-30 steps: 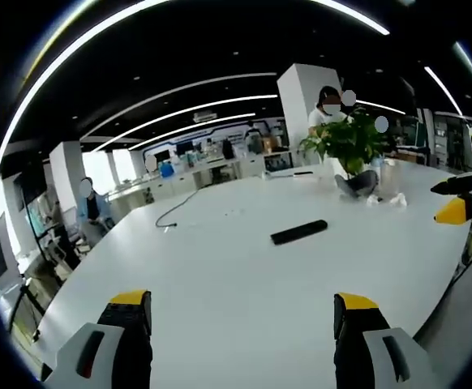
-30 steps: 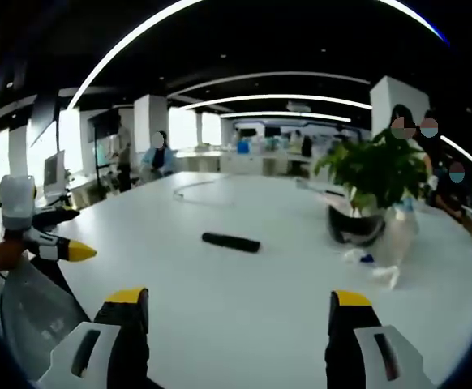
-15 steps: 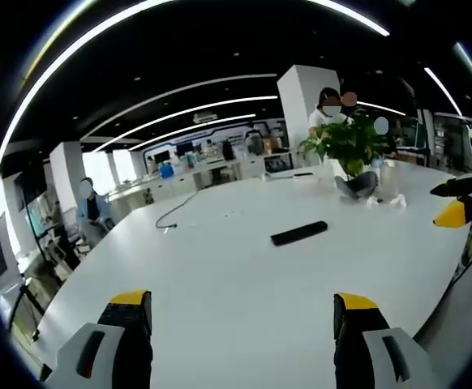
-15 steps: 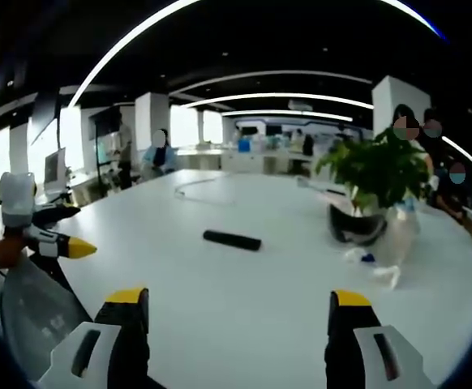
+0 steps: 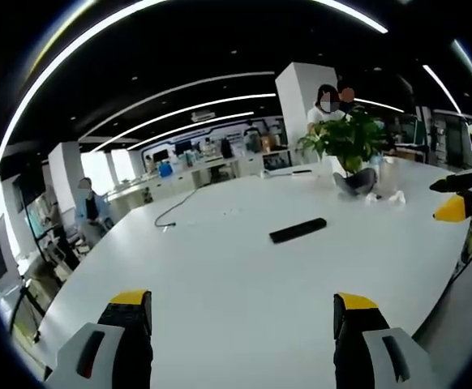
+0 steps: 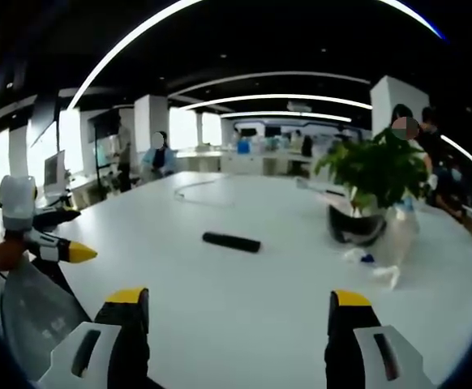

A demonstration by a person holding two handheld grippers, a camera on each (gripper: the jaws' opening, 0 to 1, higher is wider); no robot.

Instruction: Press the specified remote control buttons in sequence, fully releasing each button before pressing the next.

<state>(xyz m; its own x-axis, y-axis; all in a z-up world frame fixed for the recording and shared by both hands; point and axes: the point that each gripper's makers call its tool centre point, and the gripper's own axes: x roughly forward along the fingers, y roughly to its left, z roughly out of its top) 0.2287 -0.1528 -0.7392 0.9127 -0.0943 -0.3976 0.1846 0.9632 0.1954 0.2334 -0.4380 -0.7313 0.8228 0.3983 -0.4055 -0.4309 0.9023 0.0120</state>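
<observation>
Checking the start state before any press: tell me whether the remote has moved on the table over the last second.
No. The remote keeps its place on the table relative to the potted plant and cable.

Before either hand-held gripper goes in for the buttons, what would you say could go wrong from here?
1. The remote lies loose on the smooth white table, far from both open hand-held grippers, left and right; a press may push it sliding instead of working a button.
2. Its buttons are too small to tell apart from here, so the wrong one may get pressed.
3. The potted plant and clear wrapping sit beyond the remote on the right; a wide sweep could knock them.
</observation>
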